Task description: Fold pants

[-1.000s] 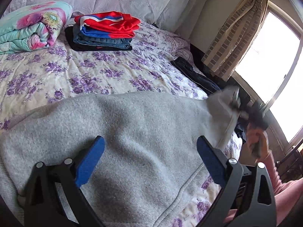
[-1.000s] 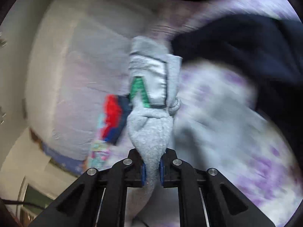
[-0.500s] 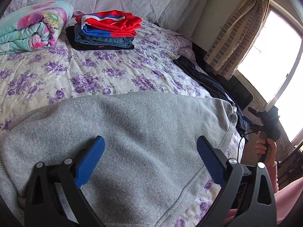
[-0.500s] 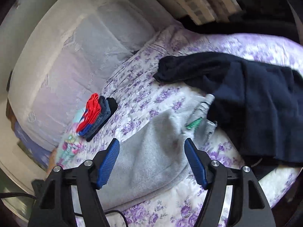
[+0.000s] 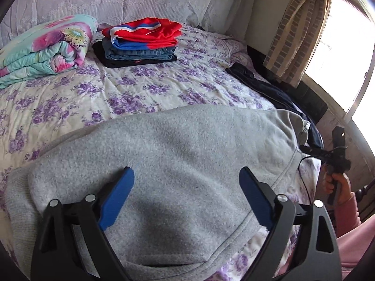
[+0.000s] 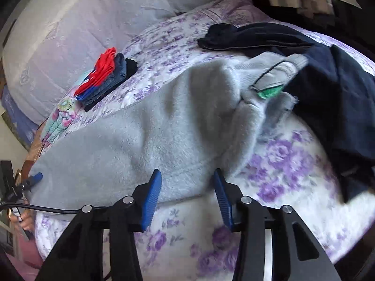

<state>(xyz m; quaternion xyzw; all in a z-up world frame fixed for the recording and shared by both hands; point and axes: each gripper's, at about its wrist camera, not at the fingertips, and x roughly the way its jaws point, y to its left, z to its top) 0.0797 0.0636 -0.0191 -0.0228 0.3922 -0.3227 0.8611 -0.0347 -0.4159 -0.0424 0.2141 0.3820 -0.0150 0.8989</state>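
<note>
Grey fleece pants lie spread across the flowered bed, their waistband with a green label resting against a dark garment. My left gripper hovers over the near part of the pants. Its jaws stand wide and are closing, and the blue pads grip nothing. My right gripper sits at the front edge of the pants. Its jaws are closing, with the grey hem lying between the pads, which do not press on it. In the left wrist view, a hand holds the right gripper beside the bed at the far right.
A stack of folded clothes topped with red sits near the headboard, beside a rolled floral quilt. A dark navy garment lies heaped at the bed's window side. A curtain and a bright window stand beyond it.
My right gripper let go of the bunched grey waistband, which dropped flat onto the bed. It rolled, swung back to the pants' front edge, opened wide, then narrowed. The left gripper barely moved.
</note>
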